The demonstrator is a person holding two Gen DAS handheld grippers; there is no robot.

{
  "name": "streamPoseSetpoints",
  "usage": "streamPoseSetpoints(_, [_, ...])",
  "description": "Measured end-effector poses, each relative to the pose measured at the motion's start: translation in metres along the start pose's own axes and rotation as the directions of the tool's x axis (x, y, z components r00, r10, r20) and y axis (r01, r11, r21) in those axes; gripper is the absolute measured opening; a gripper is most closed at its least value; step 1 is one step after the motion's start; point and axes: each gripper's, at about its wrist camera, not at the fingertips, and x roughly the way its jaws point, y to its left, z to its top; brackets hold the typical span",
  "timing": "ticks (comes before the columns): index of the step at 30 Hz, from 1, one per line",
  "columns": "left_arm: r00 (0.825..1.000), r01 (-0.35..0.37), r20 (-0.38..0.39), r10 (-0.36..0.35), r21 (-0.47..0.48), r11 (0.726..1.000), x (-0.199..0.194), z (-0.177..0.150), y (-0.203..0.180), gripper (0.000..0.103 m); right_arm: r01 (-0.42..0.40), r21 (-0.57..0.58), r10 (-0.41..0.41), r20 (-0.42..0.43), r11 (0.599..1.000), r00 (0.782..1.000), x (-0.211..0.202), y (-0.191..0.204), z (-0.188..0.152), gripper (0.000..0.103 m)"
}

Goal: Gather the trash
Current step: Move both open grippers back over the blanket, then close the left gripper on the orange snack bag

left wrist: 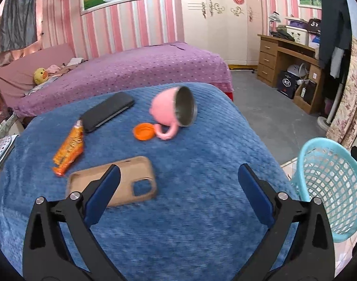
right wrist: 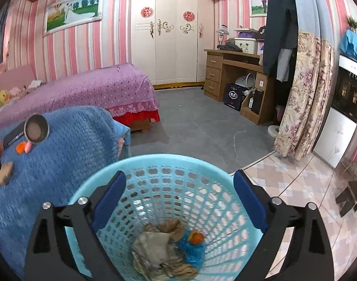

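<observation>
Left gripper (left wrist: 178, 175): jaws spread wide with nothing between them, hanging over the blue blanket (left wrist: 190, 210) with its left finger above the tan phone case (left wrist: 122, 182).
Right gripper (right wrist: 179, 182): jaws wide apart and empty, poised over the mouth of the light-blue basket (right wrist: 155, 161).
Basket contents: crumpled paper (right wrist: 155, 245), a blue scrap and a small orange piece lie at the bottom — this trash is already in.
Trash still out: the orange snack wrapper (left wrist: 69, 151) lies on the blanket beside the black phone (left wrist: 108, 111); the orange lid (left wrist: 144, 131) touches the handle of the tipped pink cup (left wrist: 169, 110).
Risk, wrong pick: the wrapper's end sits against the phone — wide jaws could drag the phone or the case along with it.
Risk, lid: it lies flat on soft fabric, so fingers may pinch blanket or nudge the cup into rolling.
Risk, drop: the basket stands off the blanket's edge; a loose hold on the slick wrapper could let it fall to the floor.
</observation>
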Motion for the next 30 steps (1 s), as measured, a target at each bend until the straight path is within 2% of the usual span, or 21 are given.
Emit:
streamPoseSetpoints(6, [0.999, -0.041, 0.032, 0.041, -0.002, 0.999, -0.007, 0.006, 0.037, 0.097, 0.006, -0.029, -0.006, -0.003, 1.000, 1.000, 0.003, 0.033, -0.001, 0.094])
streamPoseSetpoints(9, [0.998, -0.051, 0.038, 0.051, -0.020, 0.999, -0.007, 0.006, 0.059, 0.097, -0.027, -0.018, 0.028, 0.005, 0.999, 1.000, 0.001, 0.049, 0.000, 0.095])
streamPoseSetpoints(23, [0.997, -0.076, -0.003, 0.076, -0.103, 0.992, 0.005, -0.005, 0.137, 0.097, -0.086, -0.118, 0.086, -0.007, 0.989, 0.996, -0.006, 0.131, -0.001, 0.096])
streamPoseSetpoints(30, [0.993, -0.117, -0.048, 0.111, -0.135, 0.984, 0.015, -0.002, 0.177, 0.097, -0.193, -0.152, 0.189, -0.045, 0.969, 0.981, -0.005, 0.186, 0.003, 0.096])
